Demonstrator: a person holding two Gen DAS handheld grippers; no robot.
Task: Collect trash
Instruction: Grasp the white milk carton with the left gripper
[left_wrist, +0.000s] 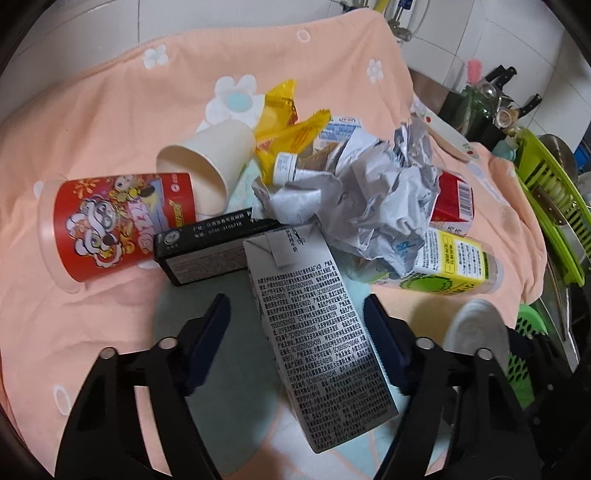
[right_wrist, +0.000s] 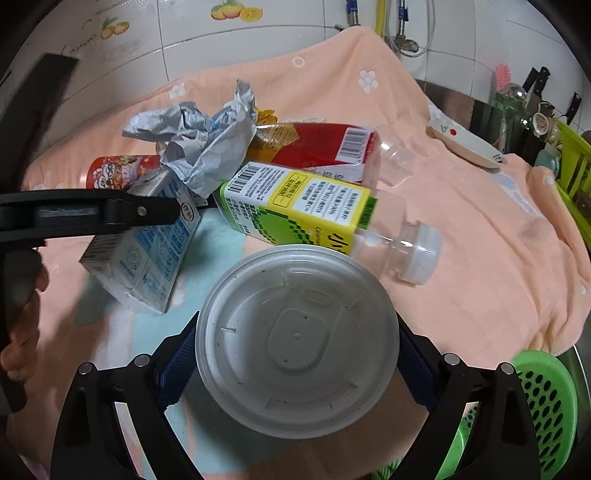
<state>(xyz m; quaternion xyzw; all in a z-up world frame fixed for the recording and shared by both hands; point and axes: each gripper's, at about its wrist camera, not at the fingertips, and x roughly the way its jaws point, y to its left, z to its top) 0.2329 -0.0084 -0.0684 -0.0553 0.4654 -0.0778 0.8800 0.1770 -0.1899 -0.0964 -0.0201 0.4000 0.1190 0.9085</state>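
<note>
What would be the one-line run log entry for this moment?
left hand-held gripper: open around milk carton | right hand-held gripper: holding lidded cup | pile: on towel

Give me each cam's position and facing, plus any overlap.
Left wrist: on the left gripper, angled down at a milk carton between its open fingers; only those fingers show.
Right wrist: on the right gripper, angled down at a lidded cup in its grip; left gripper and a hand show.
Shared: carton, crumpled paper, green-label bottle, peach towel.
</note>
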